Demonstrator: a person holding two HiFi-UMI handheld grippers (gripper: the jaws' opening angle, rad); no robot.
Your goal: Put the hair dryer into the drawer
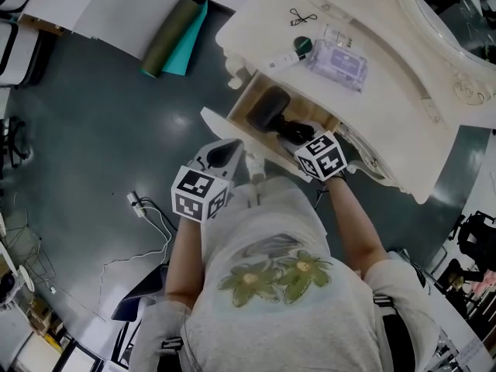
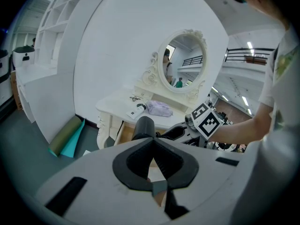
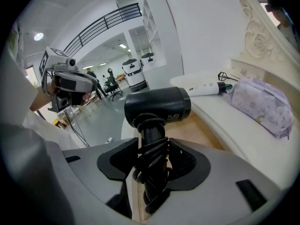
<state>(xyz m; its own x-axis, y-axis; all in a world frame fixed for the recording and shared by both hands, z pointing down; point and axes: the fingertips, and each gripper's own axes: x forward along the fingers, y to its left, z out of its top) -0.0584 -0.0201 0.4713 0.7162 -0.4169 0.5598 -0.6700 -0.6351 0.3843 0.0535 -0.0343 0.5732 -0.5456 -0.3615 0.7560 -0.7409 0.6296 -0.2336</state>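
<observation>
The black hair dryer (image 1: 270, 108) hangs over the open wooden drawer (image 1: 246, 98) of the white dressing table (image 1: 403, 122). My right gripper (image 1: 301, 135) is shut on its handle, which has the cord wound round it. In the right gripper view the hair dryer (image 3: 157, 106) stands upright between the jaws of my right gripper (image 3: 153, 143), above the drawer bottom (image 3: 208, 134). My left gripper (image 1: 227, 151) sits just in front of the drawer's front panel, shut and holding nothing. From the left gripper (image 2: 153, 142) the hair dryer (image 2: 143, 127) shows beyond the tips.
On the tabletop lie a purple pouch (image 1: 338, 61), a white tube (image 1: 288, 56) and a black hair clip (image 1: 302, 15). An oval mirror (image 2: 182, 62) stands behind them. A rolled green mat (image 1: 170, 37) and a white cable (image 1: 146, 210) lie on the grey floor at left.
</observation>
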